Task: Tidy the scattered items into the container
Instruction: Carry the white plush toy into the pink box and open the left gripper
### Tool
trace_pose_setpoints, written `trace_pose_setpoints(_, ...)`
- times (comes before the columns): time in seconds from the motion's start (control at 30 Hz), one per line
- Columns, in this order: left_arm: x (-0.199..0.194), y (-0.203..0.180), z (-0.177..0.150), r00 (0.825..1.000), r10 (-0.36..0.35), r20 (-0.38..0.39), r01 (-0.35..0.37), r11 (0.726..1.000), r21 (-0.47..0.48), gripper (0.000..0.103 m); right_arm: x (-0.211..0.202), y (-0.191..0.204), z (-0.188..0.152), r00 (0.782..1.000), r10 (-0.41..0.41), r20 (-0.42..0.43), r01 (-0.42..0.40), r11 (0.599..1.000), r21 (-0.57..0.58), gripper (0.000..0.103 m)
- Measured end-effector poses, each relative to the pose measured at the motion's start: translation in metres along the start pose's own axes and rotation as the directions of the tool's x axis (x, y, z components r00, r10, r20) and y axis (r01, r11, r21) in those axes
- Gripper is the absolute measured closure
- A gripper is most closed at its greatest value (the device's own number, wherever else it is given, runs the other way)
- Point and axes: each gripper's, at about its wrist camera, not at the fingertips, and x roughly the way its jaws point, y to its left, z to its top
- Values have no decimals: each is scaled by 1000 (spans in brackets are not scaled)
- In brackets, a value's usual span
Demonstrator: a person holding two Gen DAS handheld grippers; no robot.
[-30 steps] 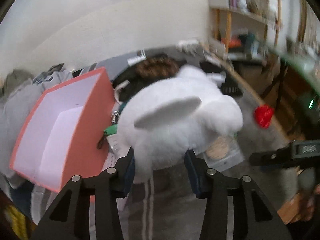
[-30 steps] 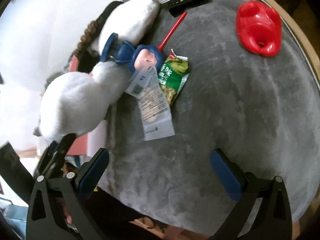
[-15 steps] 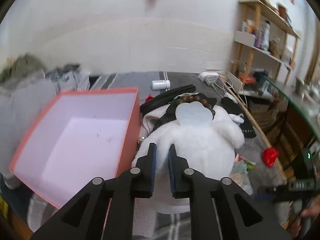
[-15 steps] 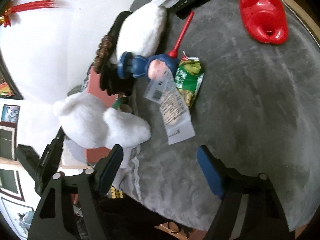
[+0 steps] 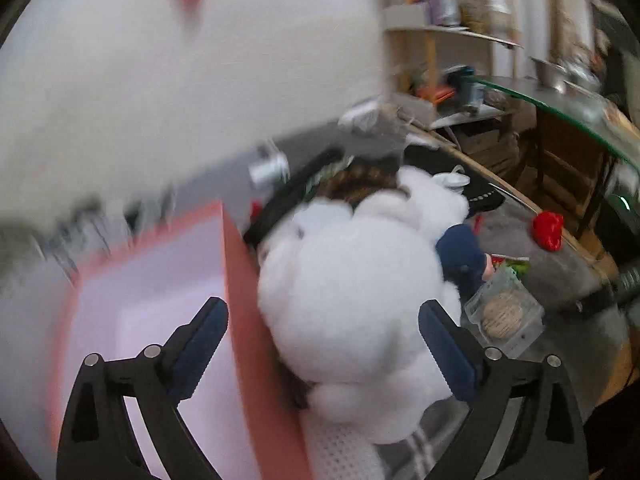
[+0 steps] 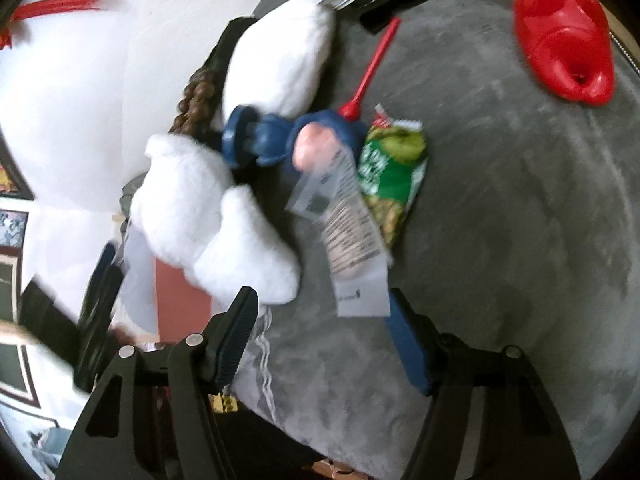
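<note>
Left gripper [image 5: 322, 330] fingers wide, white plush [image 5: 352, 300] between, apparently unheld beside pink box [image 5: 248, 320]; right gripper [image 6: 320, 336], fingers wide, alone shows snack packet [image 6: 390, 178].

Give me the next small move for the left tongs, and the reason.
Probably close the left tongs on the white plush toy. They stand open with the toy between the pads, and it lies outside the pink box, against its wall, so it needs gripping before lifting in.
</note>
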Motion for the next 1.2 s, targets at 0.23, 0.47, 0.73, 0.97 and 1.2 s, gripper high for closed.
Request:
trace_pose_setpoints(0.23, 51, -12, 0, 977, -82, -197, 88, 996, 20, 1, -13, 32, -7, 997, 68, 30, -64, 989, -131, 36)
trace_pose_setpoints(0.47, 53, -9, 10, 970, -118, -211, 97, 989, -110, 1, 33, 82, -3, 998, 44, 38, -34, 970, -241, 0)
trace_pose_setpoints(0.73, 55, 3, 12, 959, -194, -204, 147, 964, -223, 2, 93, 98, -9, 971, -233, 57, 232, 859, -457, 0)
trace_pose_setpoints(0.97, 59, 5, 15, 971, -138, -194, 86, 963, -254, 1, 116, 96, 8, 998, -48, -44, 27, 919, -393, 38)
trace_pose_setpoints(1.2, 20, 26, 21, 968, -237, -87, 196, 923, -330, 1, 73, 117, -13, 991, 135, -21, -132, 905, -404, 50)
